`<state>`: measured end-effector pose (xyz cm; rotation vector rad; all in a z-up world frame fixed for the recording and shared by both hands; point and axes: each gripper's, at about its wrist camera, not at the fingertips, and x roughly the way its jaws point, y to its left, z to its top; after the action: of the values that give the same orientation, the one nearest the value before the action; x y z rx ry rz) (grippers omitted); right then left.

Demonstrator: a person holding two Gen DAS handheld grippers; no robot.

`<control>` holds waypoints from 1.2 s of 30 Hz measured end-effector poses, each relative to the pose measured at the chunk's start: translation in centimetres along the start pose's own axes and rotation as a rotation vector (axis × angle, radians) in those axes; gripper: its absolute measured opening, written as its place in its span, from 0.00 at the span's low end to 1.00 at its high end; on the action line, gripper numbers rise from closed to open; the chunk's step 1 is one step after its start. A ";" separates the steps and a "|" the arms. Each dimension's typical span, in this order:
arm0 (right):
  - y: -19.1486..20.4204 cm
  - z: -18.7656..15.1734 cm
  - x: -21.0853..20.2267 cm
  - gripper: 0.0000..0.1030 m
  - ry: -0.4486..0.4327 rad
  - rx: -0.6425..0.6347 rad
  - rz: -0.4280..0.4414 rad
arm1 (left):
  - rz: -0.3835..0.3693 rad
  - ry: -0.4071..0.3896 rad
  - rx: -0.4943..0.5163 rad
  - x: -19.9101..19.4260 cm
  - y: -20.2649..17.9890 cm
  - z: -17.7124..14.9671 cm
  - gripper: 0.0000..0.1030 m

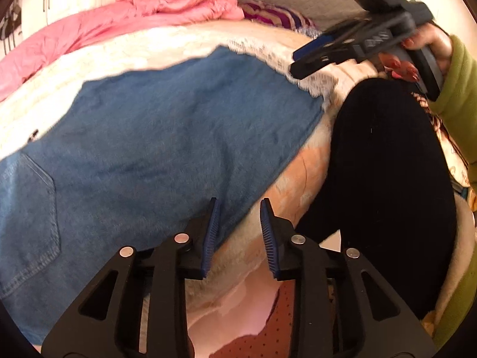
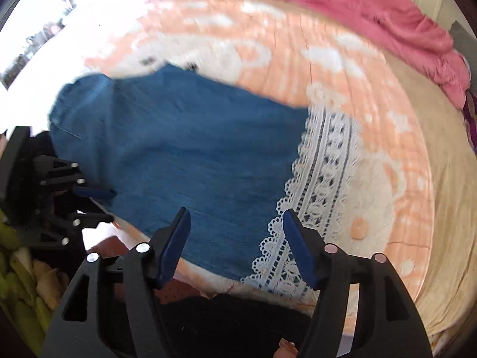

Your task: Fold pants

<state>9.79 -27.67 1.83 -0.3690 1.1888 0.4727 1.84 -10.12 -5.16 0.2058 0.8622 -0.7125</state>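
Blue denim pants (image 1: pixel 164 125) lie folded and flat on the bed, a back pocket showing at the left in the left wrist view. My left gripper (image 1: pixel 238 205) hovers at their near edge with its jaws slightly apart; the denim edge runs beside the left pad and nothing is pinched. My right gripper (image 2: pixel 237 217) stands open, wide, above the near corner of the pants (image 2: pixel 184 143), gripping nothing. Each gripper shows in the other view: the right gripper (image 1: pixel 313 59) at the upper right, held by a hand, and the left gripper (image 2: pixel 101 205) at the pants' left edge.
The pants rest on a peach and white blanket (image 2: pixel 328 68) with a white lace band (image 2: pixel 322 179) to their right. A crumpled pink duvet (image 1: pixel 149 6) lies along the far side. The person's black-clad leg (image 1: pixel 381 155) and green sleeve (image 1: pixel 459 89) stand at the bed's near edge.
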 end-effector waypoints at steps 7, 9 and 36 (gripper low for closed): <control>-0.4 1.3 -0.6 0.66 -0.063 0.025 0.052 | -0.009 -0.033 0.006 -1.8 -0.9 -0.3 0.28; -1.8 1.7 -3.1 0.73 -0.204 0.075 0.058 | -0.015 -0.108 0.001 -3.8 -0.8 0.2 0.29; -15.8 4.0 4.8 0.58 -0.198 0.514 0.153 | 0.106 -0.006 -0.433 3.5 19.5 9.3 0.69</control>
<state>22.79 -38.26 -0.95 0.2082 1.1032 0.3104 21.81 -1.21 -3.88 -0.1375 0.9711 -0.4142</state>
